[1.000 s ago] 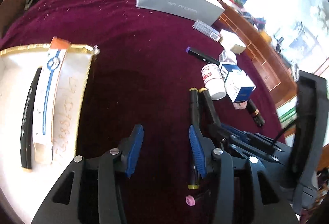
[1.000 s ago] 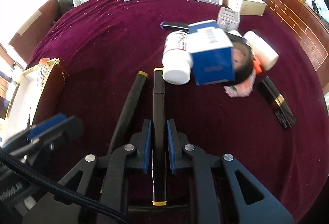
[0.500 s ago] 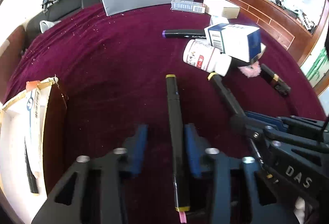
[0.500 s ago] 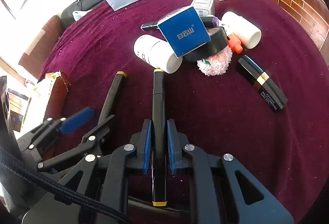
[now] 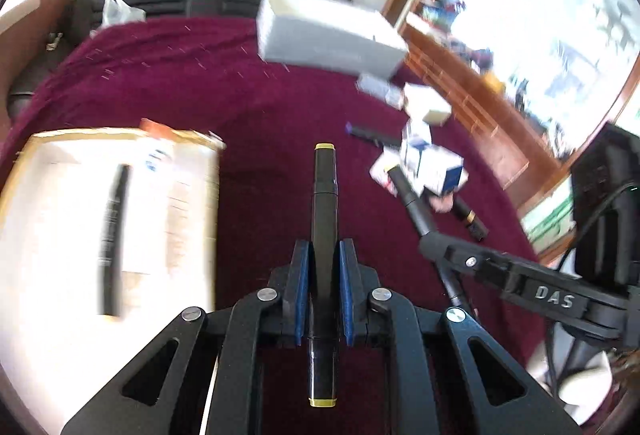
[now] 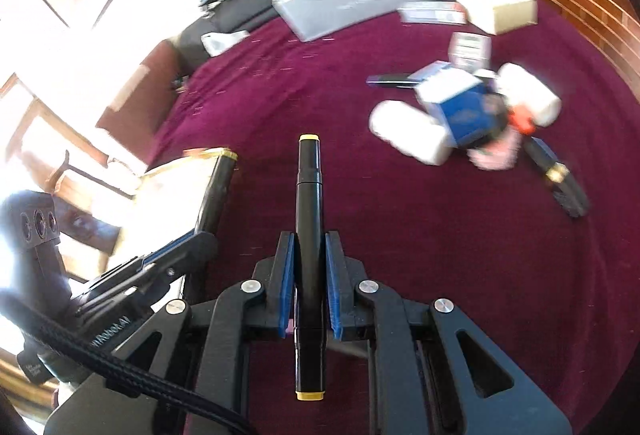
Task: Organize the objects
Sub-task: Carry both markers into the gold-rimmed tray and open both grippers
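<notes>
At centre bottom of the left wrist view, my left gripper (image 5: 323, 267) is clenched on a black marker with yellow end caps (image 5: 325, 195), blue pads pinching its barrel about midway, far tip pointing up-frame over the dark red velvet cloth (image 5: 248, 103). Same story in the right wrist view: right gripper (image 6: 310, 259) clamped on a second black yellow-capped marker (image 6: 308, 187), held mid-barrel, also clear of the cloth.

The open white cardboard box with a gold rim (image 5: 120, 203) sits at left of the left view, one slim black pen (image 5: 112, 235) already lying inside (frame is motion-blurred, label details unreadable). I judge the step is carrying both markers to that box.

To do it well: I'd keep both grips firm, bring the left one over the box first since it's nearer, lower till the marker lies parallel to the pen, then release. Right one waits, so the two grippers don't collide at the rim. The leftover pile of white bottles and a blue carton (image 6: 460, 111) stays at upper right, well apart.
</notes>
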`<state>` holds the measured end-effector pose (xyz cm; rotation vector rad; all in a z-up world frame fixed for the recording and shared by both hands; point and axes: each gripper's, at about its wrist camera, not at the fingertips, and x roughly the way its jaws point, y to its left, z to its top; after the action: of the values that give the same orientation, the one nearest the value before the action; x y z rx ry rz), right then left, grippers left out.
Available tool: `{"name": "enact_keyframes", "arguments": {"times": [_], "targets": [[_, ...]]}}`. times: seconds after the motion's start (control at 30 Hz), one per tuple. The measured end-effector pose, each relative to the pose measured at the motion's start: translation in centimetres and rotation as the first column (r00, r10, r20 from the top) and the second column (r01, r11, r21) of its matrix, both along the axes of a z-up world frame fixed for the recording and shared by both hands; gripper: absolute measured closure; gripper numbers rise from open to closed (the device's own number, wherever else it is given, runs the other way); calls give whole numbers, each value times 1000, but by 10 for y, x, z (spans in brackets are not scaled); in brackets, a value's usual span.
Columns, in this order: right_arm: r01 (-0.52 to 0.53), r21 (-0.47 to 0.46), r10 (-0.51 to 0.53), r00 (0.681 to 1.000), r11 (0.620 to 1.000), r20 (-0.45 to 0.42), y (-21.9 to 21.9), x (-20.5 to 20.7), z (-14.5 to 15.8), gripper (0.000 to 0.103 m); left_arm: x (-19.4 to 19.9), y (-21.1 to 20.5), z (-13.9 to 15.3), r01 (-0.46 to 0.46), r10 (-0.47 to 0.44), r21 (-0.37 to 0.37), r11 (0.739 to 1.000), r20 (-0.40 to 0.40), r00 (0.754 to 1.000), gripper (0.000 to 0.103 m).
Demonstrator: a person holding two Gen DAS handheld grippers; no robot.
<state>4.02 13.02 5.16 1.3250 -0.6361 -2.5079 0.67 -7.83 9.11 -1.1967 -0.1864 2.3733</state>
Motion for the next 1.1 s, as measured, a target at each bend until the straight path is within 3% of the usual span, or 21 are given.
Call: {"name": "enact_keyframes", "arguments": {"times": [0.1,0.23,0.37,0.57,0.9,1.1], "targets": [[-83,-36,83,997,996,-4,-37,-11,15,90,1,-42,17,-51,51,3,999,-32,998,92],[-172,-71,172,985,983,-3,-87,-31,25,90,-8,-97,22,-143,139,-64,988,-56,989,92],[-228,-82,231,973,970,26,-145,-63,21,90,-31,-140,6,-204,203,-114,972,-22,979,92],[-218,-156,240,960,964,144,-204,-109,-19,90,-66,-169,-33,-234,242,-146,961,39,970,92],[-159,-57,168,966,986,197,-229,-127,-47,90,-87,-167,-64,-204,218,-124,971,110,970,92],[-147,-67,159,959,987,234,-216,-133,-55,89,-94,-174,-72,-233,242,-72,970,152,958,90]]}}
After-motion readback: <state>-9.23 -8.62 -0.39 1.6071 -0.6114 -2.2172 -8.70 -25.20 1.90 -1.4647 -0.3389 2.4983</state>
